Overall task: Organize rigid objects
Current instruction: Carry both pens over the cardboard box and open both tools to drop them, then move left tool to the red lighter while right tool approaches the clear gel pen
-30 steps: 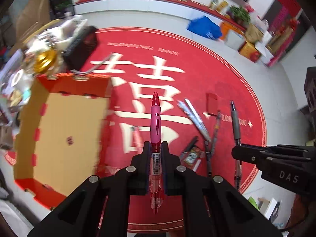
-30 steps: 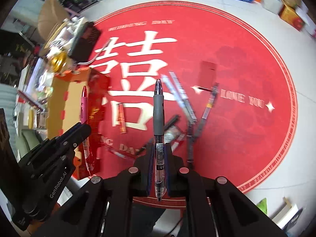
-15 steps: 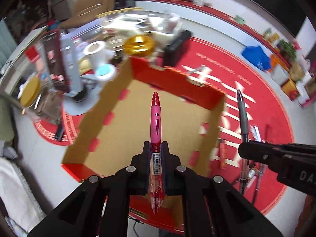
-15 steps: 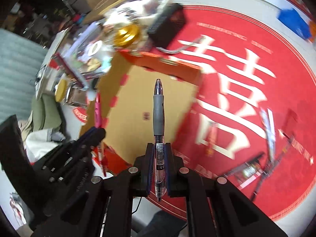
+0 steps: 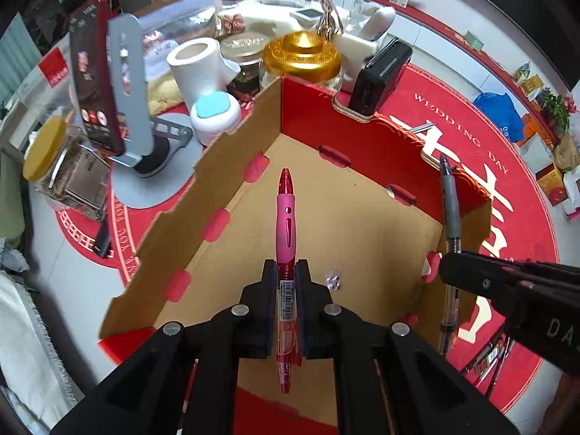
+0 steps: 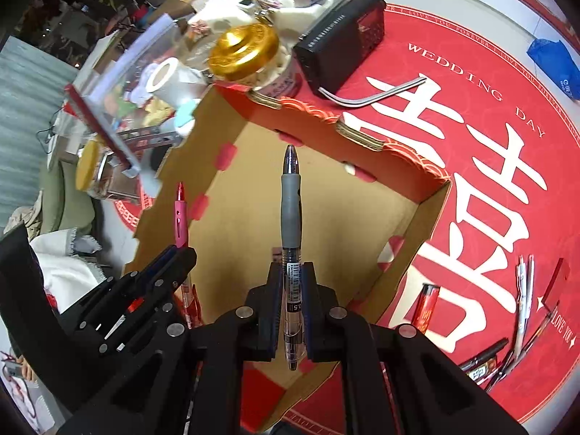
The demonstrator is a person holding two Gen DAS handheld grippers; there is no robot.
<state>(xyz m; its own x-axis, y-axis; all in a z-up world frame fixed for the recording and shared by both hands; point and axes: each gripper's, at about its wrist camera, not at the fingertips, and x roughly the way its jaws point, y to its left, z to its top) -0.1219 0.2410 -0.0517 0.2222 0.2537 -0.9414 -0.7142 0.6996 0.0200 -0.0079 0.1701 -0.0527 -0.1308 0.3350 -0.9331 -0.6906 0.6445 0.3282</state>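
- While both grippers hang above the cardboard box [image 5: 232, 195], each is clenched on a pen that points down and forward toward the box floor, so the coming release turns on where each pen lies relative to the box walls.
- Left gripper [image 5: 286, 301]: its jaws are closed on the pink pen [image 5: 285, 217], whose long axis runs along the fingers; seen from this wrist, the whole pen lies over the bare floor of the box, well inside its walls.
- Right gripper [image 6: 291, 304]: its jaws are closed on the grey pen [image 6: 291, 214], its axis likewise in line with the fingers; its tip points at the floor near the box's red far wall.
- Relation between the two: from the left wrist view the grey pen crosses the box's right-hand wall line, so it seems closer to that wall than the pink pen is to any wall.
- Judgement: both pens appear placed for dropping into the box.
- Remaining work: several loose pens [image 6: 522, 304] lie on the red mat [image 6: 507, 217], outside the box beyond its right-hand wall.
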